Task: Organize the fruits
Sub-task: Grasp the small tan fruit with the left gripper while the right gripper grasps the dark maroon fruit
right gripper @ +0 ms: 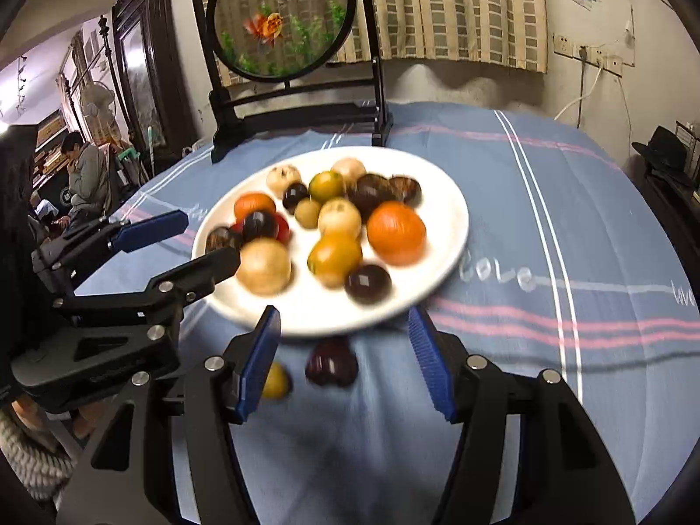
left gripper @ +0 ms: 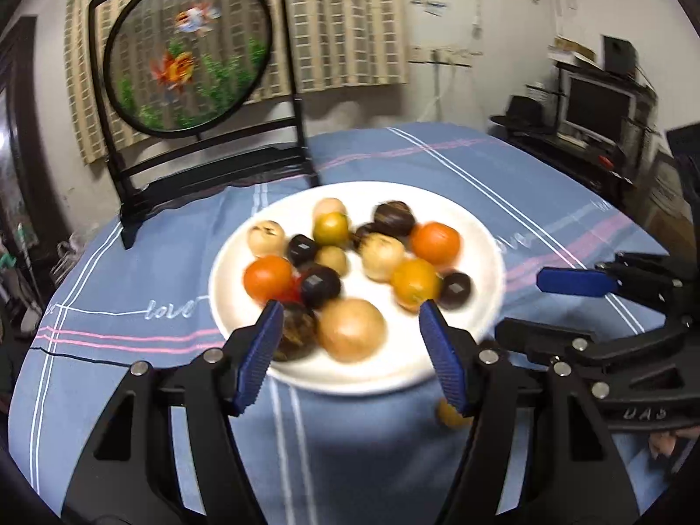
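Note:
A white plate (left gripper: 455, 363) (right gripper: 442, 201) on the blue cloth holds several round fruits: orange, tan, yellow and dark ones. My left gripper (left gripper: 350, 350) is open and empty over the plate's near edge, a tan fruit (left gripper: 352, 330) between its fingers. My right gripper (right gripper: 343, 363) is open and empty just before the plate. A dark red fruit (right gripper: 331, 365) and a small yellow fruit (right gripper: 275, 380) lie on the cloth between its fingers. The yellow fruit also shows in the left wrist view (left gripper: 450, 413). Each gripper is seen in the other's view, the right (left gripper: 568, 302) and the left (right gripper: 183, 240).
A black framed round goldfish screen (left gripper: 188, 52) (right gripper: 280, 17) stands on the table behind the plate. The blue striped tablecloth (left gripper: 437, 162) (right gripper: 568, 218) covers a round table. A person (right gripper: 85, 175) sits at far left. A desk with a monitor (left gripper: 599, 105) stands at the right.

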`<state>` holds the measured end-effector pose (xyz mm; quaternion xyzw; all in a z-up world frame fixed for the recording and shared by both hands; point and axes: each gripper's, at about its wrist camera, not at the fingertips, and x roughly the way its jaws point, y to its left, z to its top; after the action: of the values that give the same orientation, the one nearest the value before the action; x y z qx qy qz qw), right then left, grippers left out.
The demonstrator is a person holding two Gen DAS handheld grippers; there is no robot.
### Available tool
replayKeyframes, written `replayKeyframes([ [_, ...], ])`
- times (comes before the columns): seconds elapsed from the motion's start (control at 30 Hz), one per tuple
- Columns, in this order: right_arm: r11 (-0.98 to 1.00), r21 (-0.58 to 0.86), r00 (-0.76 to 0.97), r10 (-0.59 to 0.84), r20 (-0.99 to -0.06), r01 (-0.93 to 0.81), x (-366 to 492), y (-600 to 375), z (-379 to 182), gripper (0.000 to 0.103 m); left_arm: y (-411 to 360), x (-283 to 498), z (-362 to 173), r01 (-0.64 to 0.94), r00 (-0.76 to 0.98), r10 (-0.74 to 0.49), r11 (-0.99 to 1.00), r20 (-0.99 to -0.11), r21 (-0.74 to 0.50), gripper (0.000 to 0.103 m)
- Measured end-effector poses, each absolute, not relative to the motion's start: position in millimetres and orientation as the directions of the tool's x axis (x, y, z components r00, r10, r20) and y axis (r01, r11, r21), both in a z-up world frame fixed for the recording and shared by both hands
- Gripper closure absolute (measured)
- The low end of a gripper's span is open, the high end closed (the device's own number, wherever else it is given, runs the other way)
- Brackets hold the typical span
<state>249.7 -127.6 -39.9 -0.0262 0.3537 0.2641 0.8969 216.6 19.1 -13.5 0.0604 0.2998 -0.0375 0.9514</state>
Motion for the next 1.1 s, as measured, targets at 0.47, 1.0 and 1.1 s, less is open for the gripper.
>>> replayKeyframes([
  [0.47, 0.861, 0.163, 0.614, 0.465, -0.637, -0.482, 226.2, -154.4, -43.0, 0.042, -5.3, 206.9, -41.2, 0.286, 0.747, -0.166, 0.954, -0.643, 0.086, 0.045],
  [1.0, 0.841, 0.195, 0.576, 0.496, -0.649, -0.504, 226.3, -146.9, -46.8, 0.042, -8.9, 207.2, -56.5, 0.38, 0.636, -0.236, 0.925, -0.734, 0.031, 0.075],
  [1.1, 0.823, 0.147, 0.555, 0.491, -0.672, -0.549, 224.5, -126.2, -50.5, 0.042, 5.5, 193.2, -47.3, 0.349, 0.669, -0.212, 0.936, -0.712, 0.049, 0.075],
])
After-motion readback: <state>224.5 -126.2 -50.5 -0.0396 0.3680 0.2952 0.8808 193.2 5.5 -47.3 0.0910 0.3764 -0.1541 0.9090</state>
